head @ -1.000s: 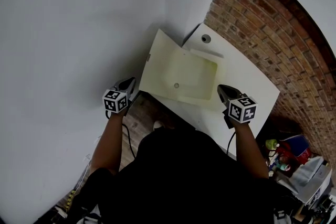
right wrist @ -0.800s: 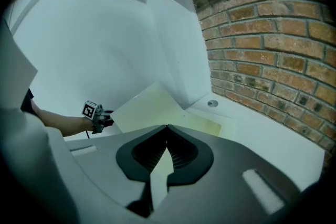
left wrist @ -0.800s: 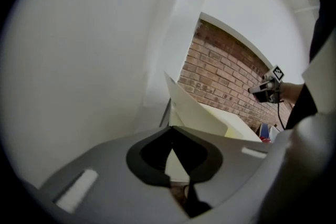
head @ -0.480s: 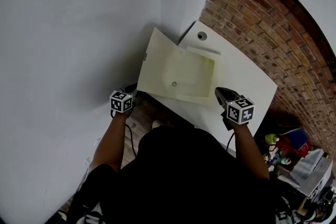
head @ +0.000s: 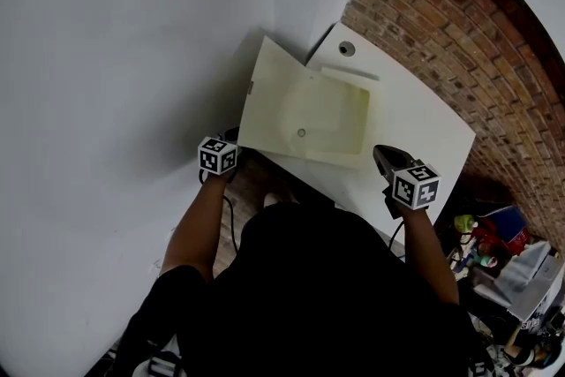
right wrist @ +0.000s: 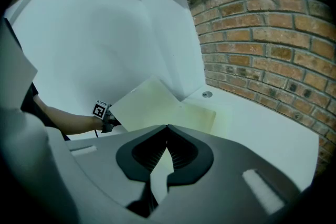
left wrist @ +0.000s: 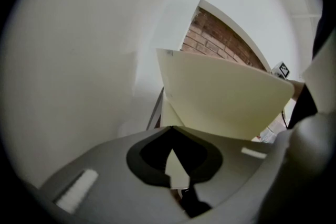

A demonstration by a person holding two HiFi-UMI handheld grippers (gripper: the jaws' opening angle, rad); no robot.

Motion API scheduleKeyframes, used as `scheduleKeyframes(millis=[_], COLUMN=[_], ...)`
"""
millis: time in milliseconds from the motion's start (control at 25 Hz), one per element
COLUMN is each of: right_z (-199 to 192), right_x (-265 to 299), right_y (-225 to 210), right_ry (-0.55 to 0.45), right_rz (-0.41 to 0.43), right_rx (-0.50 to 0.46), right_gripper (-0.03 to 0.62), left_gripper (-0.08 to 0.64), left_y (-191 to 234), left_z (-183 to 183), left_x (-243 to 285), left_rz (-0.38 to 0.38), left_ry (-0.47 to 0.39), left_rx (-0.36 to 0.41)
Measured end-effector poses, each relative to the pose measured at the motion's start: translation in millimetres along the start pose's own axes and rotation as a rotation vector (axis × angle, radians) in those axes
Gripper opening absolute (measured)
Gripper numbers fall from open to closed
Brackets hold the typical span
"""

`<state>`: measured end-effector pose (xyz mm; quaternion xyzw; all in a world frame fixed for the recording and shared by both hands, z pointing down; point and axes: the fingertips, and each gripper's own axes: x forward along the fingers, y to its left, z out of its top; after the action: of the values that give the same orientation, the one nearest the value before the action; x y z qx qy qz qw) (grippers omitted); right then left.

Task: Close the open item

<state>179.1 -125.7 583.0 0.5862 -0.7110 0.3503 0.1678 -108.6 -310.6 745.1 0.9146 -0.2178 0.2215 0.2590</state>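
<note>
The open item is a flat cream case on the white table (head: 415, 119). Its lid (head: 272, 93) is swung out to the left past the table's edge, and its shallow base (head: 335, 115) lies flat. My left gripper (head: 231, 138) is shut and empty at the lid's near-left corner. In the left gripper view the lid (left wrist: 220, 99) slants just above the left gripper (left wrist: 169, 128); contact cannot be told. My right gripper (head: 381, 153) is shut and empty above the table's front edge, right of the case. The right gripper view has the right gripper (right wrist: 167, 126) pointing at the lid (right wrist: 149, 102).
A brick wall (head: 450, 22) runs along the table's far right side and a white wall (head: 115, 57) fills the left. A round cable hole (head: 347, 49) sits in the table's far corner. Coloured clutter (head: 494, 252) lies on the floor at the lower right.
My left gripper has moved right and forward, from beside the lid's near corner to right at it. The right gripper has stayed almost in place.
</note>
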Motion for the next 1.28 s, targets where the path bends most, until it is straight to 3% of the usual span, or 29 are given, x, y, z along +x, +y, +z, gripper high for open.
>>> scheduleKeyframes(millis=[840, 1280], right_z=[-13.2, -18.6], right_x=[5.4, -3.8], right_y=[14.6, 16.3], right_ry=[0.019, 0.007], right_rz=[0.000, -0.009], right_rx=[0.016, 0.010], right_gripper=[0.000, 0.000], left_gripper=[0.002, 0.002], left_y=[-38.7, -76.2], left_z=[38.5, 48.1], left_x=[17.9, 22.2], left_rz=[-0.235, -0.336], left_ry=[-0.102, -0.095], left_rx=[0.030, 0.082])
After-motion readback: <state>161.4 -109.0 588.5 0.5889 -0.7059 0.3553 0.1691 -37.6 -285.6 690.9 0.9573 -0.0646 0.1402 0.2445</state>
